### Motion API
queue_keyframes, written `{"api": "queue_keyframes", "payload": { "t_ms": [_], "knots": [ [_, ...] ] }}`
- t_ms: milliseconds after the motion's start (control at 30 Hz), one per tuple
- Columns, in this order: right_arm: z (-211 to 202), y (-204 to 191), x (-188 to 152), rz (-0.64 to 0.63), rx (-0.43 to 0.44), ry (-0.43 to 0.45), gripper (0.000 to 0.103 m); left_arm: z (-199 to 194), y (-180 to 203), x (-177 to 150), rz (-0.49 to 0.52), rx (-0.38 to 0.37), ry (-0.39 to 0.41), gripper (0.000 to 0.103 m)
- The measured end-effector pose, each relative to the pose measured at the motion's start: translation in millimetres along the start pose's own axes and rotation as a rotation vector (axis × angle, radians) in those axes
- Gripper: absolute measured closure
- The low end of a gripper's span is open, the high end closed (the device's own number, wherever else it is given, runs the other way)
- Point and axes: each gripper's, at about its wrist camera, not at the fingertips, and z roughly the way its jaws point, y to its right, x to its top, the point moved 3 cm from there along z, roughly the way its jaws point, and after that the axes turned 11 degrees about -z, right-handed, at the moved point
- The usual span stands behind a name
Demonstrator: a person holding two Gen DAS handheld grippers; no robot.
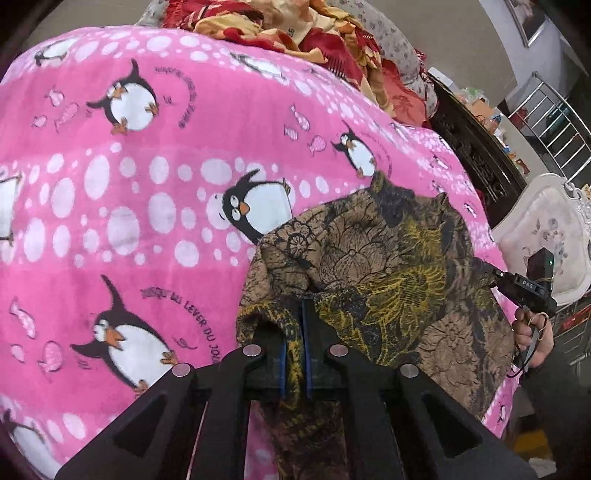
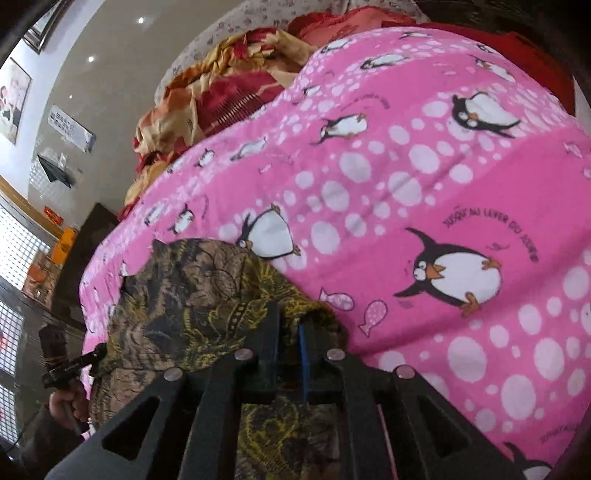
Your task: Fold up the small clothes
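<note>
A small brown garment with black and yellow flower print (image 1: 388, 266) (image 2: 192, 288) lies spread over a pink penguin blanket (image 1: 129, 206) (image 2: 424, 184) on a bed. My left gripper (image 1: 295, 306) is shut on one edge of it, with yellow cloth pinched between the blue pads. My right gripper (image 2: 290, 317) holds the opposite edge, which bunches over its fingertips; a narrow dark slit shows between its jaws. Each view catches the other gripper at the garment's far side: the right gripper (image 1: 487, 269) and the left gripper (image 2: 92, 356), each in a hand (image 1: 532, 336).
A heap of red and gold bedding (image 1: 295, 29) (image 2: 221, 96) sits at the far end of the bed. Beyond the bed's right side are dark carved furniture (image 1: 472, 147), a white padded board (image 1: 546, 236) and a metal rail (image 1: 554, 118).
</note>
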Motion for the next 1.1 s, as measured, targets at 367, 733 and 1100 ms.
{"api": "queue_keyframes", "payload": {
  "t_ms": [367,733,1100],
  "knots": [
    [-71,-78,-11,-0.300,-0.108,0.016,0.084,-53,73,-23,0.218,0.165,0.206,0.087],
    [9,-84,-40,-0.360,-0.193,-0.254,0.081,-64,-3,-4,-0.047,0.342,0.287,0.087],
    [15,-91,-39,-0.395,-0.209,-0.287,0.079,24,88,-74,0.268,0.182,-0.061,0.087]
  ]
}}
